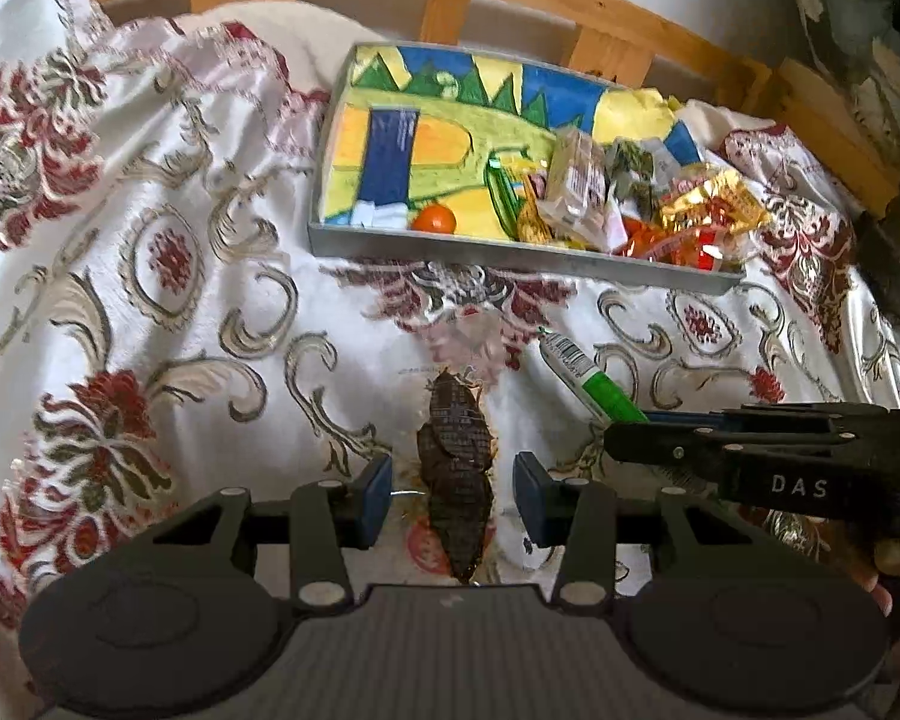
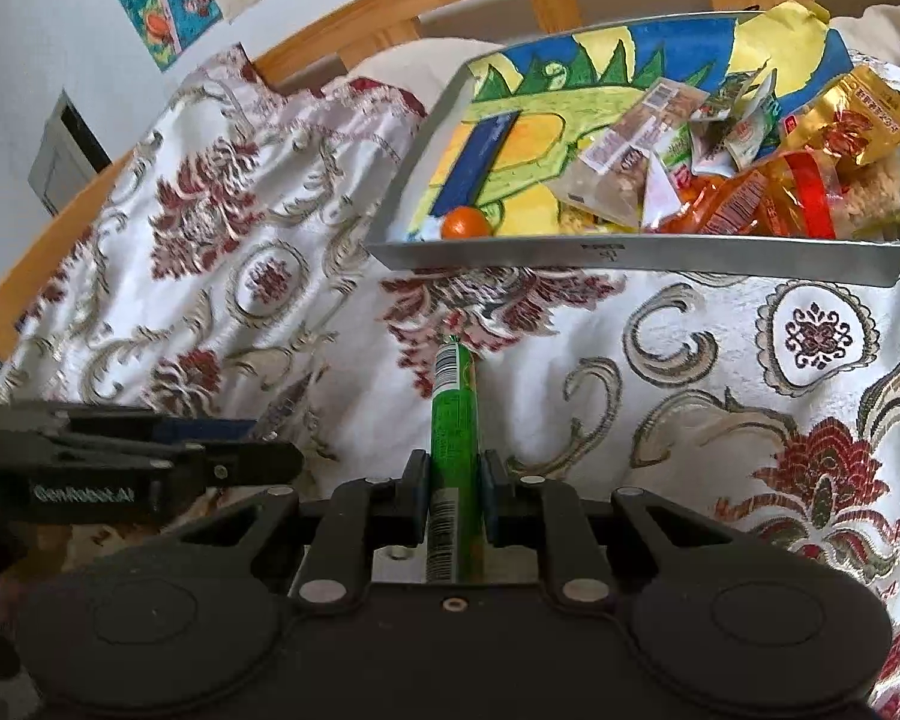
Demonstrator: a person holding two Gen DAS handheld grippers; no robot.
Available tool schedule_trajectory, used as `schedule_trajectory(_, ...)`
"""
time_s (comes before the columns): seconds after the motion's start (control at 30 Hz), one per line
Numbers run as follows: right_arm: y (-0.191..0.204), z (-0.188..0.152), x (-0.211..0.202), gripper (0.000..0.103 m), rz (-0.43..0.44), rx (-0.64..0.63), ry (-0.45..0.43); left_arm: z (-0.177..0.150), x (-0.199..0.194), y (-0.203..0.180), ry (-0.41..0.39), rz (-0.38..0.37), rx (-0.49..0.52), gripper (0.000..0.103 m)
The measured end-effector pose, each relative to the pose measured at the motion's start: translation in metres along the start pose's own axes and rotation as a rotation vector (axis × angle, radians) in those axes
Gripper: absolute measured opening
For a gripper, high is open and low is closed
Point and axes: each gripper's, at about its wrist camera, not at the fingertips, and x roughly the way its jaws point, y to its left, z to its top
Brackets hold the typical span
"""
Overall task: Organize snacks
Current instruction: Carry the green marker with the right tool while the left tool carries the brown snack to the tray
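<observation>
My left gripper (image 1: 453, 495) is shut on a clear packet with a dark brown snack (image 1: 456, 456) inside, standing on edge between the blue pads above the bedspread. My right gripper (image 2: 453, 483) is shut on a green stick pack (image 2: 453, 408) with a barcode, which points toward the tray. In the left wrist view the right gripper (image 1: 621, 438) comes in from the right with the green stick pack (image 1: 594, 381). A grey tray (image 1: 510, 255) (image 2: 630, 255) lined with a colourful drawing lies ahead, with several snack bags (image 1: 630, 198) (image 2: 750, 168) piled at its right end.
An orange fruit (image 1: 435, 219) (image 2: 465, 222) sits by the tray's near wall. A floral bedspread (image 1: 150, 300) covers the surface in folds. A wooden slatted rail (image 1: 450, 12) runs behind the tray. Drawings (image 2: 168, 0) hang on the wall.
</observation>
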Motion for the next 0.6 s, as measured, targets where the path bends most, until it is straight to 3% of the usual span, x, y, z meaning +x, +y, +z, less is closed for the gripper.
schedule_trajectory(0.37, 0.013, 0.039, -0.022, 0.018, 0.045, 0.022, -0.071, 0.043, -0.029, 0.000, -0.138, 0.039, -0.038, 0.048)
schedule_trajectory(0.6, 0.014, 0.103, -0.015, 0.018, 0.039, 0.005, -0.150, 0.099, -0.024, 0.013, -0.222, 0.058, -0.009, 0.048)
